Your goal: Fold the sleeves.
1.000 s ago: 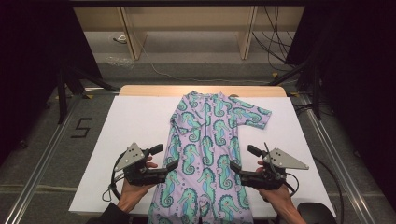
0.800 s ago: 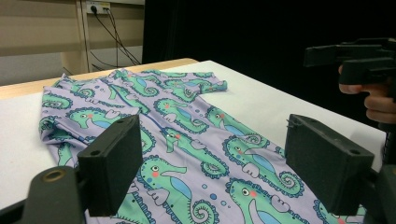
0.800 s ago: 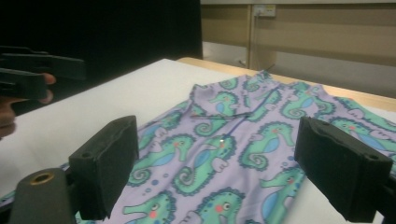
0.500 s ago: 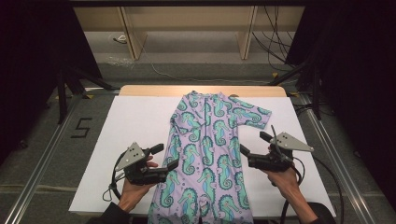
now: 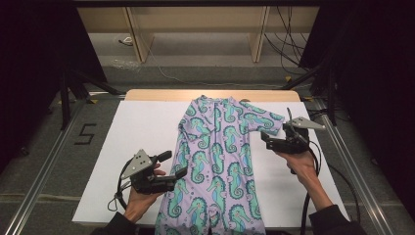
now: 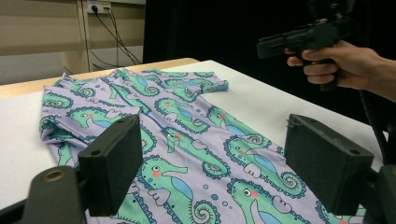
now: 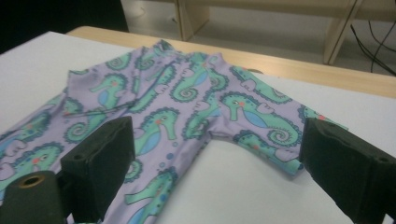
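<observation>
The left gripper (image 5: 172, 165) hovers with jaws spread at the seahorse-print romper's (image 5: 220, 161) left edge, ready to pinch it. The romper lies flat mid-table (image 5: 142, 127). The right gripper (image 5: 266, 138), jaws wide apart, faces its short sleeve (image 5: 262, 120).

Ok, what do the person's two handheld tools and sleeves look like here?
Both the left tool and the right tool are black with blocky jaws. Each carries a grey three-cornered plate on top and trails a black cable. The sleeves are dark.

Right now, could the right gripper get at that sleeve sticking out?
Probably yes. The right gripper hangs open beside the sleeve, and nothing lies between them on the table.
</observation>
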